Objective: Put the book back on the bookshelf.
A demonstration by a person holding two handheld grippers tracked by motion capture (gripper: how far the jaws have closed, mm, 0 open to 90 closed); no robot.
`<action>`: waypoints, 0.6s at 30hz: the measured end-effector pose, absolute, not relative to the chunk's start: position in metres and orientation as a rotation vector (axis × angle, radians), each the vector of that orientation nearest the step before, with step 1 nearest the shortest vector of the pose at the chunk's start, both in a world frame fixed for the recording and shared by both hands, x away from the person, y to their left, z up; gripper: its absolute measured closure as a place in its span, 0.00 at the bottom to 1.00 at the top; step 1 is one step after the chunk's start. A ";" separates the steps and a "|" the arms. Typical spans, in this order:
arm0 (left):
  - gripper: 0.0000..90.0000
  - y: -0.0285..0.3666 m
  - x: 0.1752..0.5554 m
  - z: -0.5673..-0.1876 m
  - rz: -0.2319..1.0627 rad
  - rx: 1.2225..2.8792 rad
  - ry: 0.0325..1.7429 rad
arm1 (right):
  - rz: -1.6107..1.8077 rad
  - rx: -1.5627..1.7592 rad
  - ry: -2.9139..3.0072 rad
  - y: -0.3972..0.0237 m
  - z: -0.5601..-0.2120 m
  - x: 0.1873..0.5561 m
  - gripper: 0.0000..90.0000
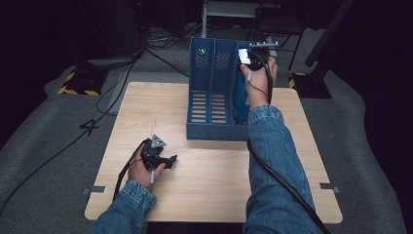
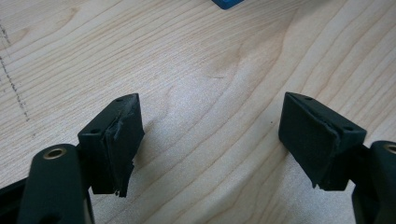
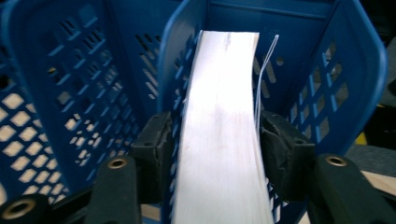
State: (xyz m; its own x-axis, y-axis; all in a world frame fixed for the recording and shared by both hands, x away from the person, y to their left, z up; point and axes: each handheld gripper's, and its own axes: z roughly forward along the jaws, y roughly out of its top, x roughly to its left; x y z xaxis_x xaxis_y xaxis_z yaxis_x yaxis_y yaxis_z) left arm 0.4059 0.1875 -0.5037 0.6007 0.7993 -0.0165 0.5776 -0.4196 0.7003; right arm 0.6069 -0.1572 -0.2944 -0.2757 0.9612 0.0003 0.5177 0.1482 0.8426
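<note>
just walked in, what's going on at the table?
A person is filing a white book or stack of pages into the rightmost compartment of a blue perforated plastic file rack standing on the light wooden table. The right gripper is at the top of the rack with the white stack upright between its jaws; a gap shows between the right-hand pad and the stack, so the grip looks slack. The left gripper rests open and empty on the table near the front left.
</note>
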 end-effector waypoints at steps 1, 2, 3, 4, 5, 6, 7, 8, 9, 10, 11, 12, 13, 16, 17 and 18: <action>0.25 0.188 0.406 -0.504 0.422 2.150 1.082 | 1.019 1.400 1.870 -0.158 -0.293 0.604 0.52; 0.25 0.188 0.406 -0.504 0.422 2.150 1.083 | 1.016 1.392 1.869 -0.158 -0.291 0.602 0.51; 0.25 0.188 0.406 -0.504 0.422 2.150 1.083 | 1.020 1.388 1.867 -0.159 -0.289 0.599 0.50; 0.25 0.188 0.406 -0.504 0.422 2.151 1.083 | 1.033 1.387 1.862 -0.160 -0.286 0.596 0.50; 0.25 0.188 0.406 -0.504 0.422 2.151 1.083 | 1.050 1.380 1.857 -0.161 -0.283 0.593 0.50; 0.25 0.188 0.406 -0.504 0.423 2.151 1.082 | 1.065 1.372 1.856 -0.162 -0.279 0.589 0.49; 0.25 0.188 0.406 -0.504 0.422 2.151 1.083 | 1.081 1.363 1.851 -0.164 -0.275 0.584 0.49; 0.25 0.188 0.406 -0.504 0.422 2.151 1.083 | 1.090 1.353 1.852 -0.165 -0.273 0.581 0.49; 0.25 0.188 0.406 -0.504 0.422 2.151 1.083 | 1.097 1.344 1.854 -0.166 -0.270 0.577 0.48; 0.25 0.188 0.406 -0.504 0.421 2.151 1.084 | 1.106 1.331 1.860 -0.168 -0.266 0.571 0.48; 0.25 0.188 0.405 -0.504 0.423 2.149 1.088 | 1.114 1.317 1.863 -0.169 -0.263 0.566 0.48; 0.25 0.188 0.405 -0.504 0.422 2.150 1.088 | 1.122 1.302 1.868 -0.170 -0.261 0.562 0.48; 0.25 0.188 0.404 -0.504 0.418 2.150 1.089 | 1.127 1.290 1.874 -0.171 -0.258 0.556 0.48; 0.25 0.189 0.402 -0.504 0.428 2.150 1.088 | 1.149 1.252 1.893 -0.177 -0.252 0.536 0.48; 0.25 0.189 0.401 -0.504 0.422 2.152 1.087 | 1.162 1.240 1.900 -0.180 -0.251 0.530 0.48; 0.25 0.189 0.400 -0.504 0.421 2.153 1.085 | 1.169 1.233 1.905 -0.181 -0.250 0.525 0.48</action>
